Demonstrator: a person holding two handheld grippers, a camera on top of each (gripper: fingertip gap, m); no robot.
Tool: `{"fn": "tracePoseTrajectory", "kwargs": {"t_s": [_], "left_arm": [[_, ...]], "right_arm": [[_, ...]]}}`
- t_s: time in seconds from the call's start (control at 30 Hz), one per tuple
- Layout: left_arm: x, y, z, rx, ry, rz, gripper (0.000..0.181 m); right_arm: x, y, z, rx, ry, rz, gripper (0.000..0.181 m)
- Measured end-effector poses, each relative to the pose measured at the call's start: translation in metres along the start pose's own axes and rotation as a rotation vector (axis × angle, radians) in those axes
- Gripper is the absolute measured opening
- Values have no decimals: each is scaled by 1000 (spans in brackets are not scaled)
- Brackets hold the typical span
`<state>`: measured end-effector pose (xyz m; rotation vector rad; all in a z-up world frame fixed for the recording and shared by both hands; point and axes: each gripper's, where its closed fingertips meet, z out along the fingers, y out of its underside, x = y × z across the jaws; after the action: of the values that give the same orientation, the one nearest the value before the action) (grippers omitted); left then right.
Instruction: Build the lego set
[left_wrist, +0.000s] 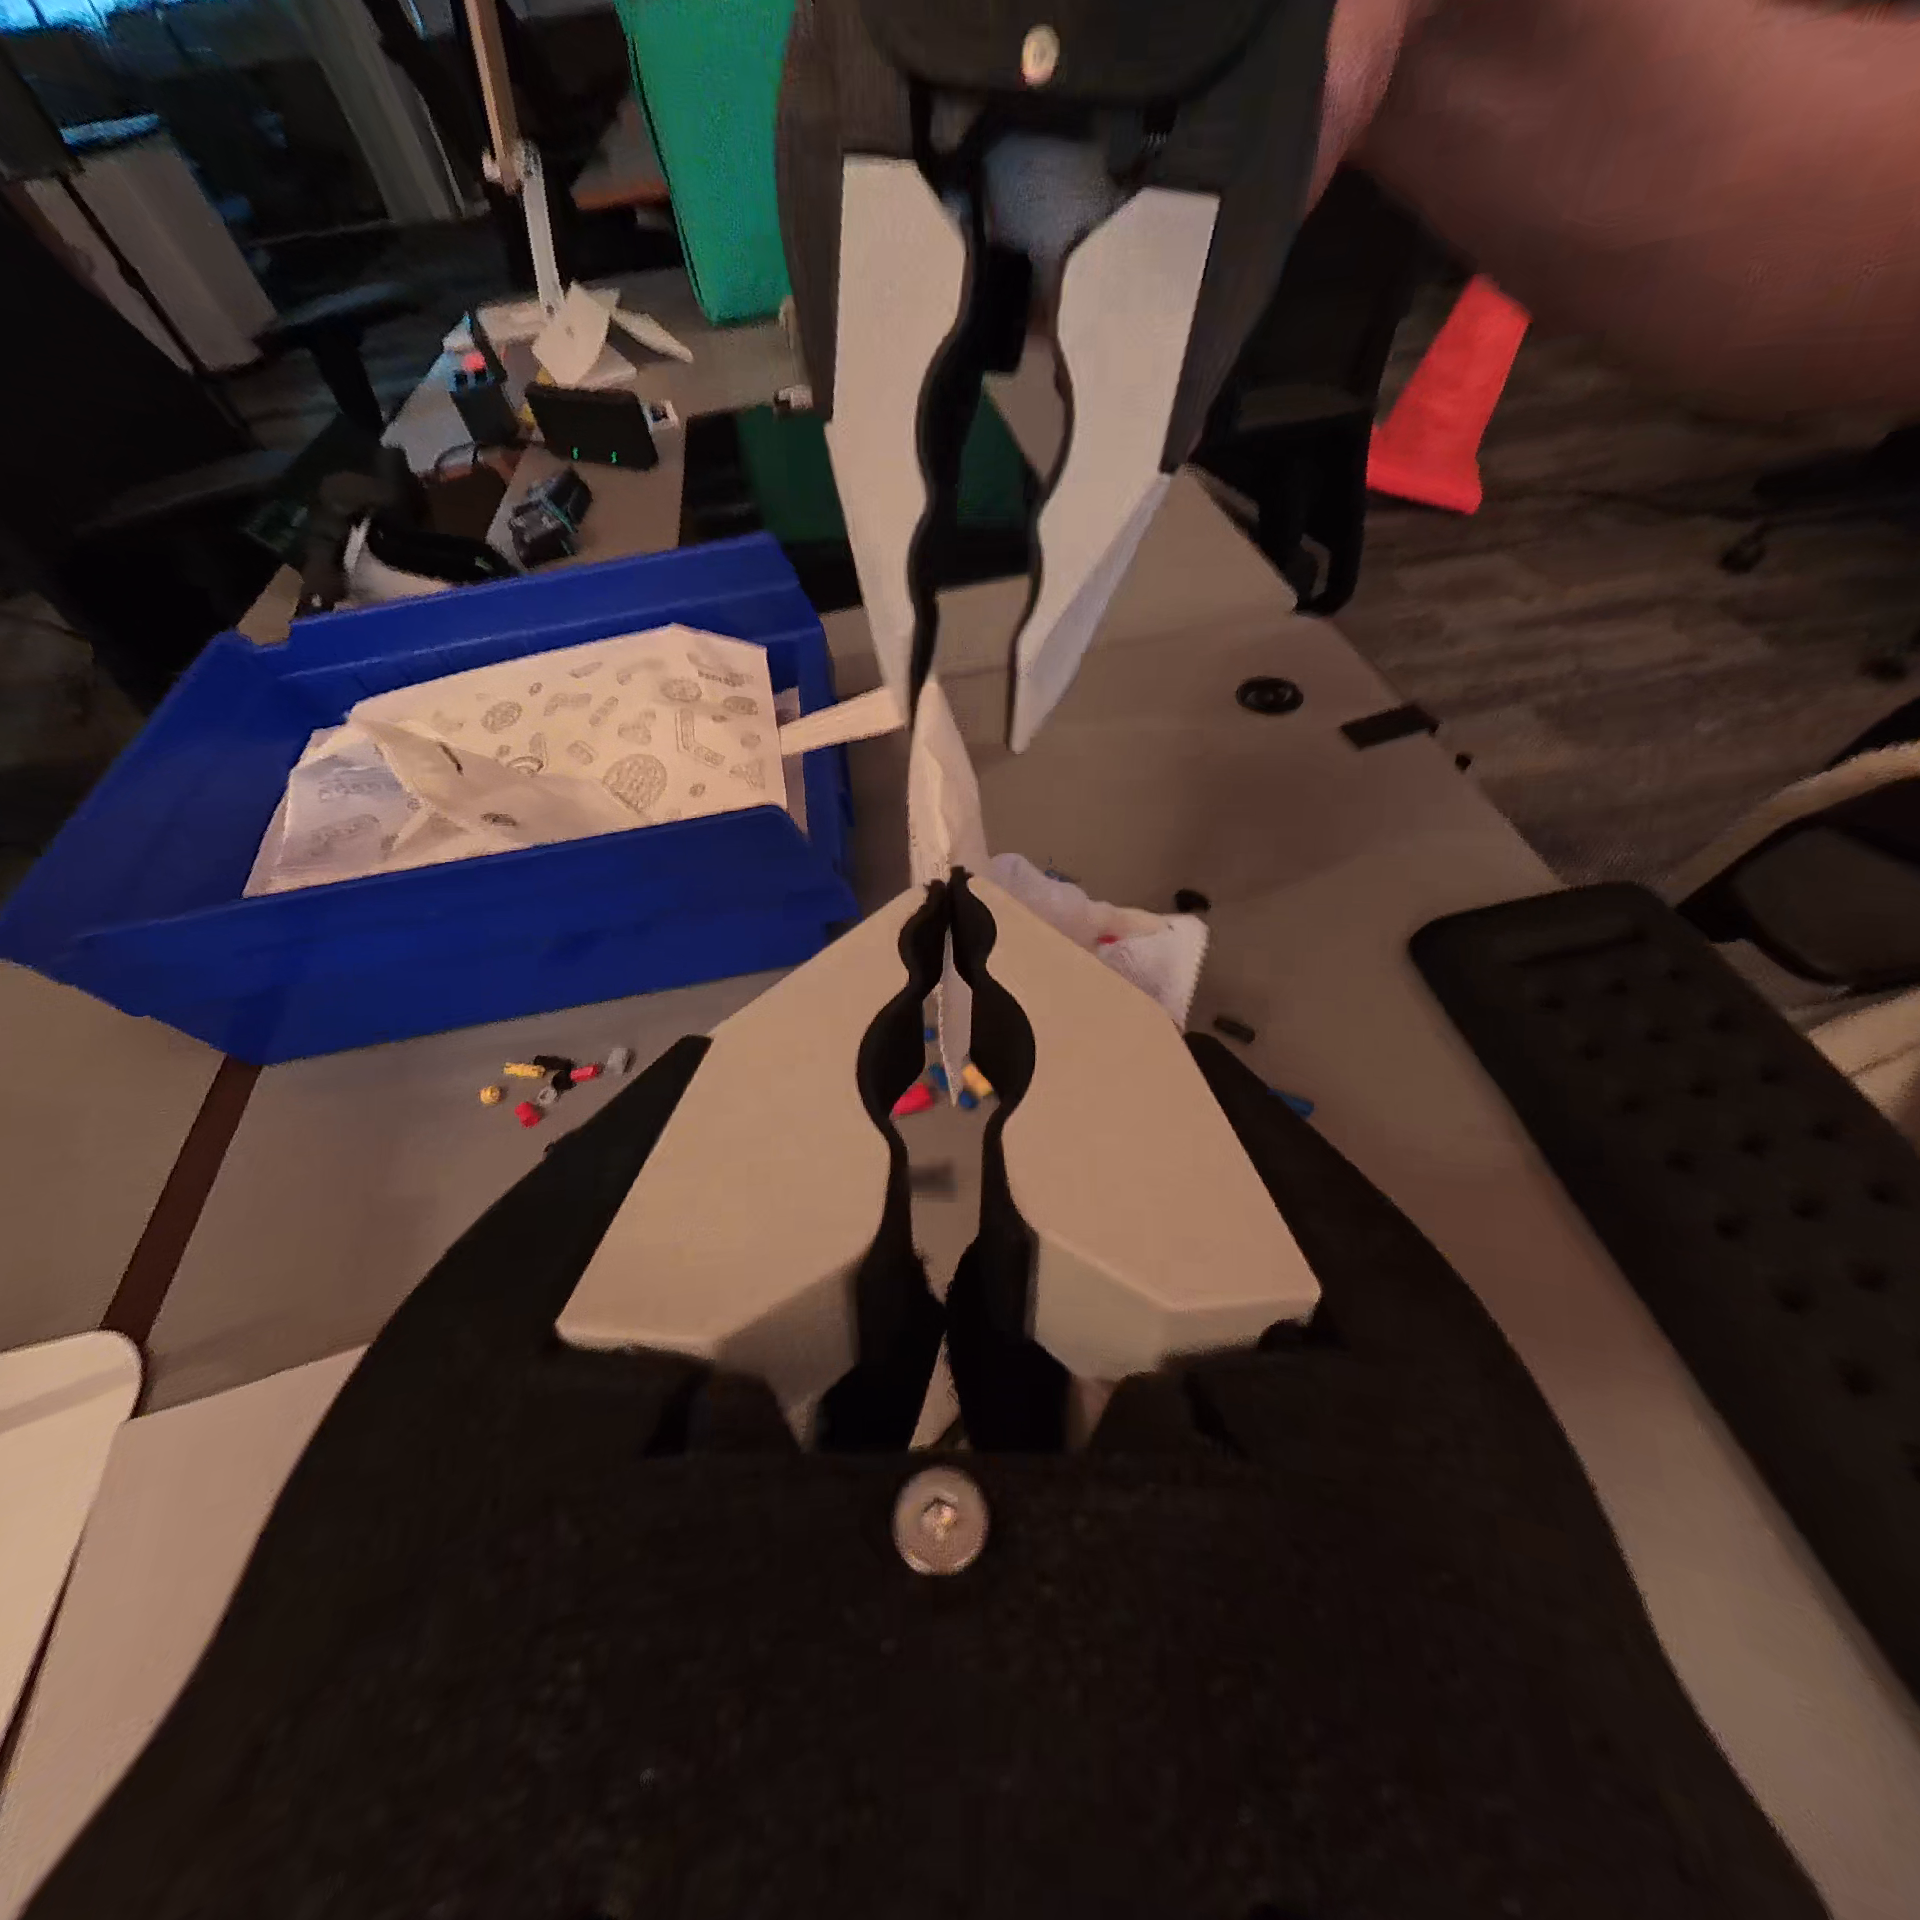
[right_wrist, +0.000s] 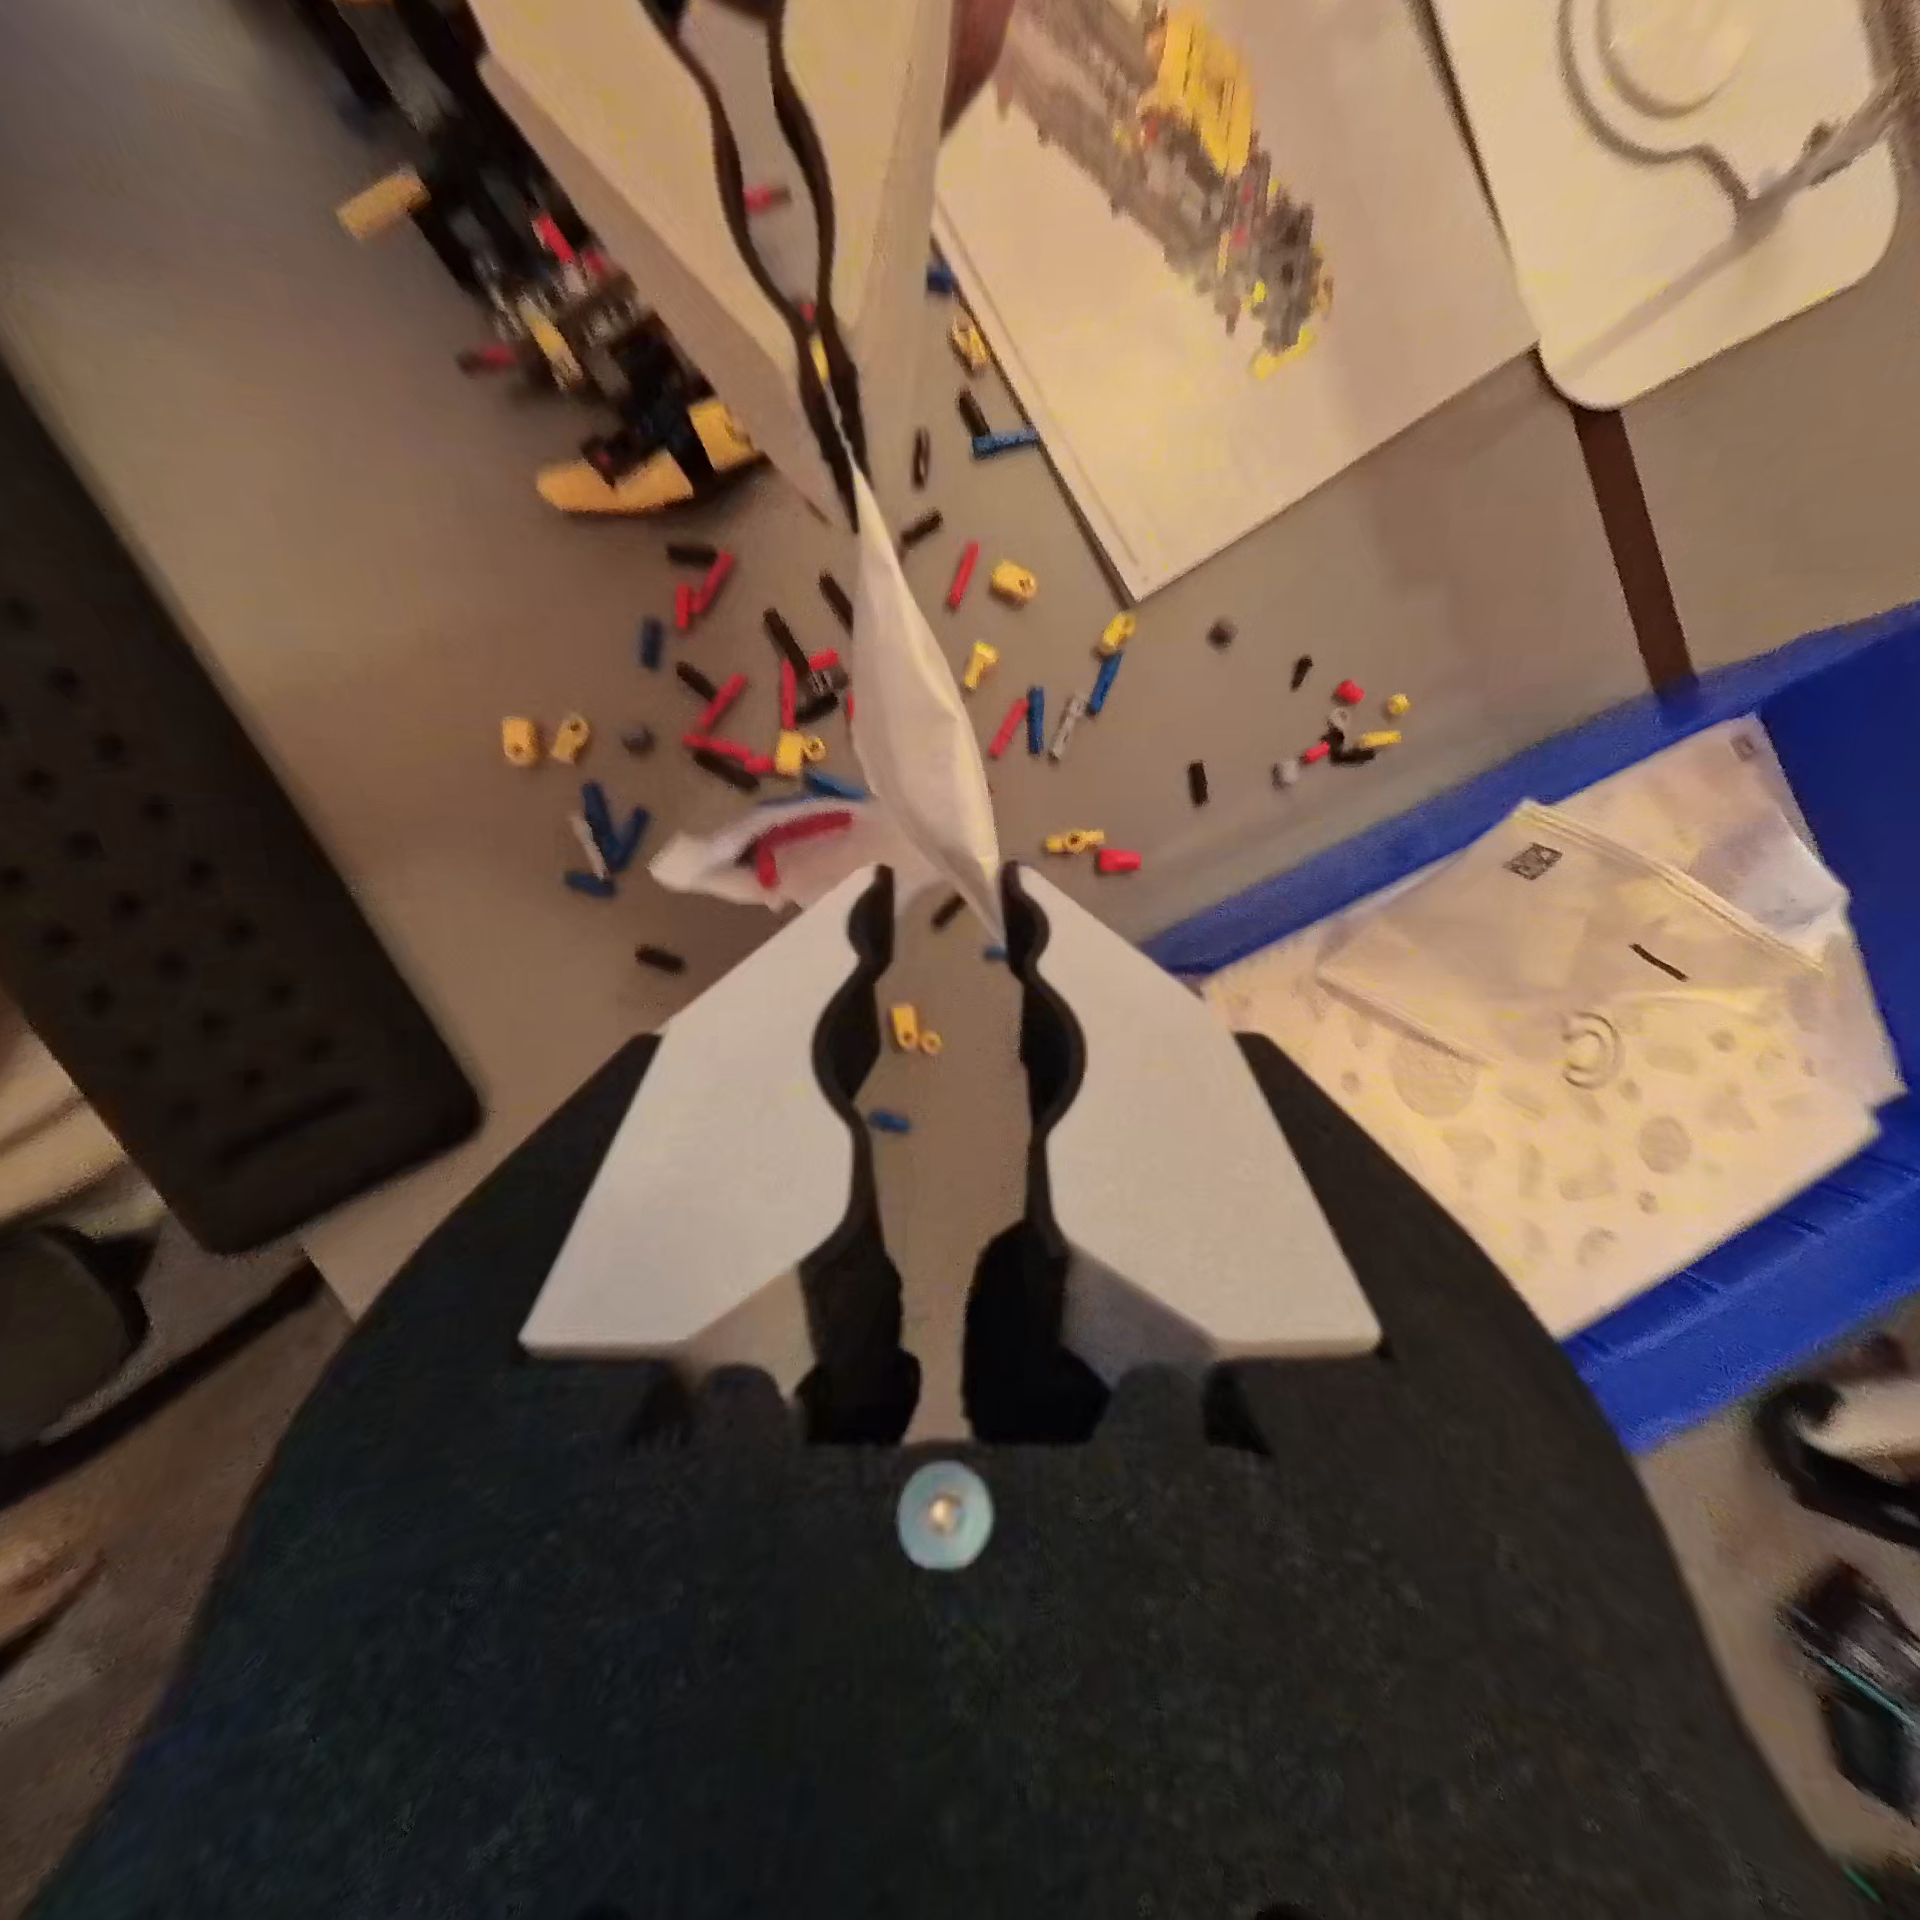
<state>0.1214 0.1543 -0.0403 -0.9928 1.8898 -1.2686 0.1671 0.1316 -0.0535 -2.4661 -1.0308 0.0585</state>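
My left gripper (left_wrist: 951, 888) is shut on the end of a white paper bag (left_wrist: 940, 800) and holds it above the table. My right gripper (left_wrist: 966, 717) comes in from the top of the left wrist view, jaws apart around the bag's other end. In the right wrist view the right gripper (right_wrist: 948, 883) is open, and the bag (right_wrist: 914, 727) touches only its right fingertip (right_wrist: 1023, 904). The left gripper (right_wrist: 844, 457) is pinched on the bag's far end. Loose red, blue, yellow and black lego pieces (right_wrist: 748, 717) lie scattered on the table below. A torn piece of bag (right_wrist: 717, 862) lies among them.
A blue bin (left_wrist: 416, 966) of paper bags stands at the left; it also shows in the right wrist view (right_wrist: 1860, 790). An open instruction booklet (right_wrist: 1195, 312) and a partly built yellow and black model (right_wrist: 644, 468) lie farther off. A black perforated pad (left_wrist: 1714, 1143) lies at the table's edge.
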Motion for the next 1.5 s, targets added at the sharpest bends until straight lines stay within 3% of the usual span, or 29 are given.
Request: {"fn": "tracePoseTrajectory", "kwargs": {"t_s": [0.03, 0.1, 0.2, 0.27, 0.4, 0.57, 0.73, 0.83, 1.03, 1.17, 1.2, 1.27, 1.37, 1.43, 1.5], "left_arm": [[1, -3, -3, 36, 6, -5, 0], [1, -8, -9, 83, 14, -14, 0], [-2, -10, -12, 105, 15, -29, 0], [-2, -11, -11, 113, 27, -43, 0], [-3, -7, -7, 101, 31, -53, 0], [-11, -4, -6, 98, -7, -63, 0], [-12, -8, -6, 117, 10, -76, 0], [-14, 0, 7, 59, -23, -38, 0], [-15, -2, -3, 84, -19, -64, 0], [-15, -10, -9, 122, -55, -51, 0], [-18, -11, -14, 129, -81, -50, 0], [-23, -14, -24, 152, -129, -54, 0], [-23, -23, -36, 211, -163, -66, 0], [-24, -28, -41, 238, -186, -74, 0], [-25, -30, -44, 254, -220, -83, 0]], "right_arm": [[-3, -5, -1, 108, -37, 51, 32], [-7, -8, -5, 311, -120, 139, 35], [-9, -10, -10, 550, -204, 223, 18], [-9, -9, -10, 628, -195, 214, 0], [-4, -7, 1, 600, -121, 199, 0], [-22, -14, -4, 643, -227, 163, 0], [-5, -9, -10, 667, -184, 222, 0], [-7, -11, 1, 601, -154, 188, 0], [9, -5, -1, 585, -78, 213, 0], [13, -9, -8, 663, -47, 266, 0], [12, -6, -11, 692, -70, 314, 5], [10, 5, -8, 708, -127, 448, 39], [-8, 12, 7, 772, -187, 567, 61], [-17, 11, 23, 818, -109, 591, 81], [-23, 3, 28, 898, -25, 652, 90]]}}
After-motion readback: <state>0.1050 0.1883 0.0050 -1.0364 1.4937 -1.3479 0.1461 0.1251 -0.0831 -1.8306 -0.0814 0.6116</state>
